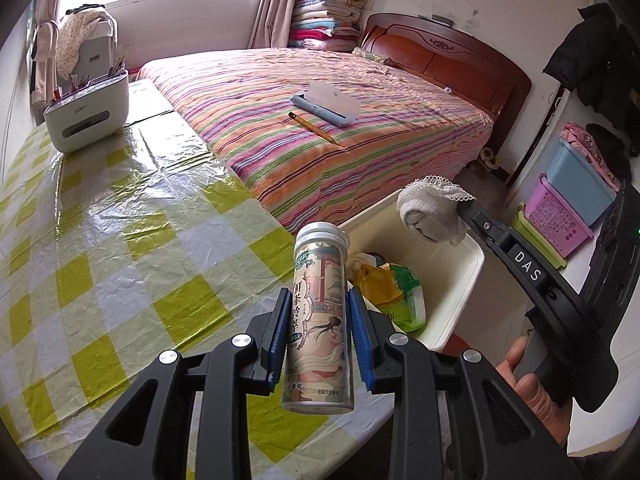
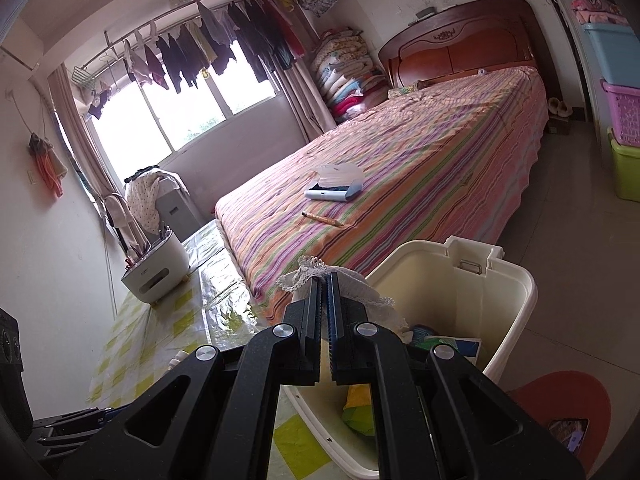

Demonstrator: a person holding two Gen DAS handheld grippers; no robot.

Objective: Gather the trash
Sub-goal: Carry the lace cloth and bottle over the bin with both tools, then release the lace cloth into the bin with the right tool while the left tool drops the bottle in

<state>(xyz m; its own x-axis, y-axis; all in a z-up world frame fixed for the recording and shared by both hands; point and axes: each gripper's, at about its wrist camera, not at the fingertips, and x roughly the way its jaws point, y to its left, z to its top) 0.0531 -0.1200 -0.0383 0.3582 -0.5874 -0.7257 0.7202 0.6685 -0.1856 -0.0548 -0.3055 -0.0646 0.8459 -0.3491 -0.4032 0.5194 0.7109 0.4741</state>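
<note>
My left gripper is shut on a tall printed tea bottle with a white cap, held above the table edge, just left of the cream bin. My right gripper is shut on a white lace-trimmed sock and holds it over the bin. In the left wrist view the sock hangs above the bin's far rim. The bin holds yellow and green wrappers.
A table with a green-checked plastic cover carries a white utensil holder at the far end. A striped bed with a pencil and a blue case lies behind. Stacked storage bins and an orange stool stand right.
</note>
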